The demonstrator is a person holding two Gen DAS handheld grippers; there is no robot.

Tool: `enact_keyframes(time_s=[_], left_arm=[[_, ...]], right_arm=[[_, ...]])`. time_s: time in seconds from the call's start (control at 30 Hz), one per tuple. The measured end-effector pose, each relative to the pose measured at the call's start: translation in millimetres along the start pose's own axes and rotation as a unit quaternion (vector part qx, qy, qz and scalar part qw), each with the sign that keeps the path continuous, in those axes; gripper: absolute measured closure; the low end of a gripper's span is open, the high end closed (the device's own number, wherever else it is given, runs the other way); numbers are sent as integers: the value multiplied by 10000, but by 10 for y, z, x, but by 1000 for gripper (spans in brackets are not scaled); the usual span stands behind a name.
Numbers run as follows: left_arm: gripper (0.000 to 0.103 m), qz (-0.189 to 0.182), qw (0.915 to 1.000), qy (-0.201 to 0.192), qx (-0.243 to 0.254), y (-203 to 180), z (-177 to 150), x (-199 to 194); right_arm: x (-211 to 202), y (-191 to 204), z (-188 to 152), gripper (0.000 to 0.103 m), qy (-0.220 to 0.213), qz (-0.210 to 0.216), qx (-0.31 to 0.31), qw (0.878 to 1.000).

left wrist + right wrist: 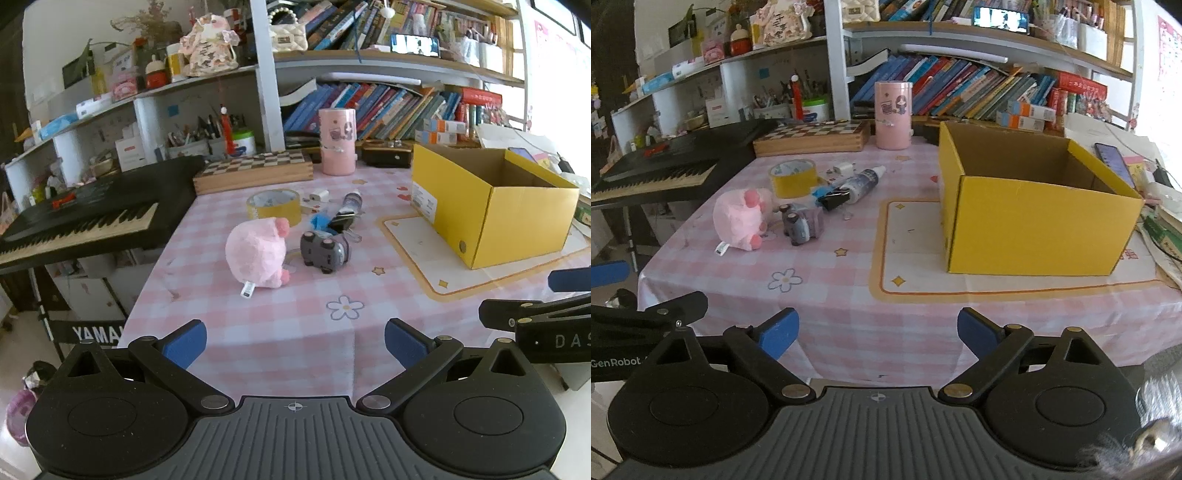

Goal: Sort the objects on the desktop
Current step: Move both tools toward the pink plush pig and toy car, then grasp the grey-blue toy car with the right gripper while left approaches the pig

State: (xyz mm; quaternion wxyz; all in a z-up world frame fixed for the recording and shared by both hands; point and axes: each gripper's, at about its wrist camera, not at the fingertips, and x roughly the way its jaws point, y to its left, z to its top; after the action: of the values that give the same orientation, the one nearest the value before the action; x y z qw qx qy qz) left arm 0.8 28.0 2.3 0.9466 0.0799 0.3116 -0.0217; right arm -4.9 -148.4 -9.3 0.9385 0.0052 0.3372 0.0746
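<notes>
Two grippers hang over the near edge of the table, both with their blue pads spread apart and nothing between them. The left gripper (295, 341) sits at the bottom of its own view, jaws released over bare pink checked tablecloth (258, 325); the right gripper (877, 332) is the same, wide and empty, low in its view above the cloth's front edge.

Most of the loose things lie in a cluster at the middle of the left view. A pink plush toy (256, 253) lies on its side, its white tag toward the near edge. Just to its right, a small grey toy car (323, 251) is tipped over with its wheels showing. Behind the car are a black binder clip (341, 221) and a small bottle (351, 202) lying down, with something blue beside them that I cannot make out. A roll of yellow tape (275, 206) sits flat behind the plush toy, and a small white plug (319, 194) lies to its right.

Over at the right of both views stands an open yellow cardboard box (1034, 225) on a pale mat (912, 258), well apart from the cluster. A pink cylinder (893, 114) and a chessboard box (812, 138) stand at the far edge of the table, and a black keyboard (85, 218) fills the left side
</notes>
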Motion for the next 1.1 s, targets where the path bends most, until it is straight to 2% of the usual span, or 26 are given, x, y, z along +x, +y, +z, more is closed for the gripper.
enact_keyframes(time_s=[0.4, 0.8, 1.1], left_arm=[[0, 203, 9995, 16, -256, 171, 6, 3], [0, 291, 9981, -54, -538, 256, 64, 127], [0, 521, 9959, 20, -737, 333, 204, 389]], right_arm=[[90, 197, 104, 32, 38, 339, -348, 9988], [260, 293, 212, 35, 111, 613, -656, 9959], [622, 301, 424, 37, 303, 851, -853, 9923]])
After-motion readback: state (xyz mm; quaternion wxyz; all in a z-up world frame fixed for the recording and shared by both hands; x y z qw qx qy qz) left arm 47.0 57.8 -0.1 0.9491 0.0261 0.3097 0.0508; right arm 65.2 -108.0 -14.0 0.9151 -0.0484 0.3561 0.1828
